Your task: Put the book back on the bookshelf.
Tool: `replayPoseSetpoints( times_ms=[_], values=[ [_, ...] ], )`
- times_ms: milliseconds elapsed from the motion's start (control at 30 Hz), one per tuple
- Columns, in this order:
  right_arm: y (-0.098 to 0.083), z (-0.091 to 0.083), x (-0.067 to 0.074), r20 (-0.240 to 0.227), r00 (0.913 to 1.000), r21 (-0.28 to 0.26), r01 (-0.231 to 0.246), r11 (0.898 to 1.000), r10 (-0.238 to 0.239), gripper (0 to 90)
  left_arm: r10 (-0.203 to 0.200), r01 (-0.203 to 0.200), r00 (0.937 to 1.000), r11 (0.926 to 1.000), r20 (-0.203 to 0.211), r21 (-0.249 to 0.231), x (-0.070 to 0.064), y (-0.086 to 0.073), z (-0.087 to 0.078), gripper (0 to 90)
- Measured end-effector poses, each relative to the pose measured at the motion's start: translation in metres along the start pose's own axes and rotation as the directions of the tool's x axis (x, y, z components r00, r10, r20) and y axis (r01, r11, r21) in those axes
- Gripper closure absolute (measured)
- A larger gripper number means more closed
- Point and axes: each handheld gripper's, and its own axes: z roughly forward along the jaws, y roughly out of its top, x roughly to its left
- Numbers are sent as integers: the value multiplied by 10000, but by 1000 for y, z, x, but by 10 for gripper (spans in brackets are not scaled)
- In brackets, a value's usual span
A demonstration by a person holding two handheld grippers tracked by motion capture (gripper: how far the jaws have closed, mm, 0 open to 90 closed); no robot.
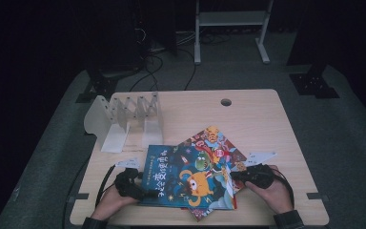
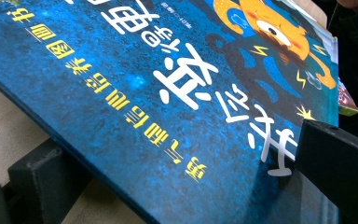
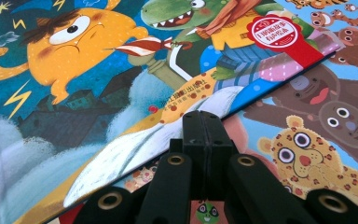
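Blue book (image 1: 181,179) sits clamped in your left gripper (image 1: 145,193) while your right gripper (image 1: 236,175) has pinched fully shut at its edge, so lifting unevenly could bend the cover.

A lit table (image 1: 248,114) sits in a dark room, its surroundings falling to black in the high view. Both gripper views are bright and saturated; soft glare sheens the blue book (image 2: 135,93), and near jaws and picture edges blur out of focus.
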Motion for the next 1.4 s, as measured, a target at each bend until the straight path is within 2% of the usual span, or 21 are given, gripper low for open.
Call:
replayPoseSetpoints(
  times_ms=[100,300,533,733,767,900,1033,1233,1400],
  values=[
    [1,1,1,-141,9999,32,31,10000,-31,889,-21,21,10000,9999,-26,120,0,1,-3,0],
    [3,3,4,-368,9992,77,186,9998,-183,889,6,-6,9999,10000,-146,52,0,4,-10,0],
    [8,9,11,-870,9955,131,390,9992,-377,887,40,-56,9996,9982,-266,-602,-2,12,-31,0],
    [11,13,16,-1066,9929,161,555,9983,-535,887,155,-192,9989,9962,-438,-851,-5,17,-46,85],
    [11,13,17,-1090,9926,173,551,9983,-529,888,228,-276,9980,9963,-591,-819,-7,20,-49,96],
    [13,15,19,-1134,9919,192,592,9981,-566,888,288,-360,9968,9946,-739,-976,-10,28,-56,142],
    [14,16,20,-1199,9909,203,643,9977,-614,889,328,-403,9959,9952,-838,-896,-13,35,-61,154],
    [16,19,23,-1331,9888,202,713,9973,-680,889,369,-439,9945,9966,-979,-701,-15,55,-71,198],
    [19,22,28,-1479,9860,212,804,9965,-764,888,359,-409,9941,9980,-1022,-476,-14,75,-82,281]
  ],
)
